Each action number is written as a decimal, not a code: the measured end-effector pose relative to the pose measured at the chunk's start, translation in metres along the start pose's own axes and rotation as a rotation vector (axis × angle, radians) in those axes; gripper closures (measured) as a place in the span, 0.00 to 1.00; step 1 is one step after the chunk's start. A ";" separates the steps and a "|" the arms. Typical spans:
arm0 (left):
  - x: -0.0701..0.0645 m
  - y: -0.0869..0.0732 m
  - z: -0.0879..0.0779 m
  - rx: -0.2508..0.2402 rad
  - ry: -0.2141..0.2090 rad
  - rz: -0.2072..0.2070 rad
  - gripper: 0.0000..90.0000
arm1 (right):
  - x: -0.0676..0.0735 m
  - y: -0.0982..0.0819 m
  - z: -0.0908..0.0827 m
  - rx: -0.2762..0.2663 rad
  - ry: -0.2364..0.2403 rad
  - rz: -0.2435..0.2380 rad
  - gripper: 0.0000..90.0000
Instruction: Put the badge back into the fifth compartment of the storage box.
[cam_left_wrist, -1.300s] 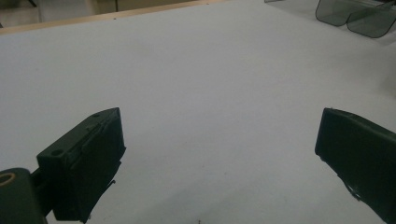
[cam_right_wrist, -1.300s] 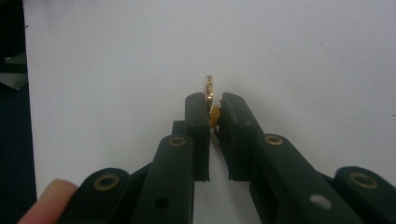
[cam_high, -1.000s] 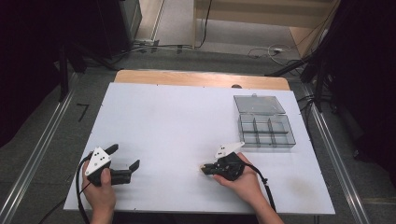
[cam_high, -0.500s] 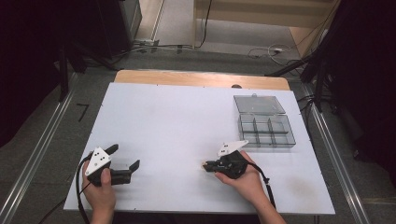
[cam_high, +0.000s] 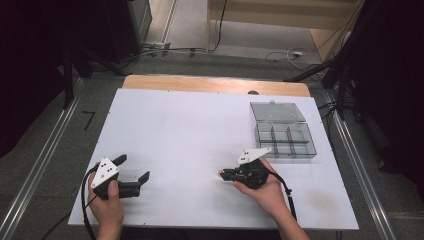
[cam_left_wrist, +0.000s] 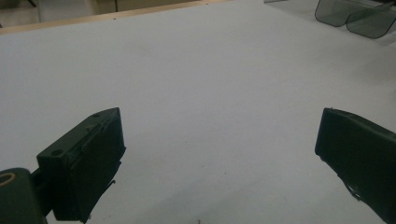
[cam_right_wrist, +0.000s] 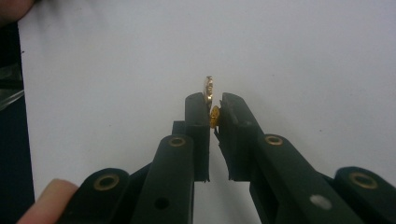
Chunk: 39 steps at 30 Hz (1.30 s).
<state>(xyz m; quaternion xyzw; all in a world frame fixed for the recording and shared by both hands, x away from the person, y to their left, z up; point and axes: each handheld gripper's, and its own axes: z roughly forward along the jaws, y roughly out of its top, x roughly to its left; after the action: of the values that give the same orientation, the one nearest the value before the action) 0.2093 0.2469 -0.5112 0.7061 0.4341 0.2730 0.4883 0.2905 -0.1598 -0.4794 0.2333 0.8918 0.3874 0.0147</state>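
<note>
My right gripper (cam_high: 223, 173) lies low over the white tabletop (cam_high: 190, 130), pointing left, held by a hand at the front right. In the right gripper view its jaws (cam_right_wrist: 215, 100) are shut on a small gold-coloured piece (cam_right_wrist: 209, 88) that sticks out past the tips; what the piece is I cannot tell. My left gripper (cam_high: 135, 166) rests at the front left in the other hand, open. In the left gripper view the gripper (cam_left_wrist: 217, 121) has only bare white table between its two black jaws.
A clear grey compartment box (cam_high: 285, 140) with its lid (cam_high: 276, 111) folded back stands at the right rear of the table, also seen in the left gripper view as the box (cam_left_wrist: 355, 18) at top right. A wooden edge (cam_high: 215, 85) runs along the table's far side.
The right hand and its gripper have drifted slightly to the right and away from the front edge. The left gripper has stayed put.
</note>
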 end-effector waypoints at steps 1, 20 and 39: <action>0.000 0.000 0.000 0.001 0.000 0.001 0.02 | 0.000 0.000 -0.001 -0.005 -0.001 0.000 0.89; 0.000 0.000 0.000 0.000 -0.001 0.001 0.02 | -0.010 0.002 -0.019 -0.048 -0.037 0.016 0.89; 0.000 0.000 0.000 0.001 0.000 0.001 0.02 | -0.020 0.002 -0.035 -0.085 -0.069 0.038 0.89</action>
<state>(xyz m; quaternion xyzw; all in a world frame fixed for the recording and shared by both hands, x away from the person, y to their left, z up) 0.2093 0.2468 -0.5113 0.7066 0.4339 0.2728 0.4879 0.3019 -0.1911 -0.4571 0.2627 0.8688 0.4170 0.0481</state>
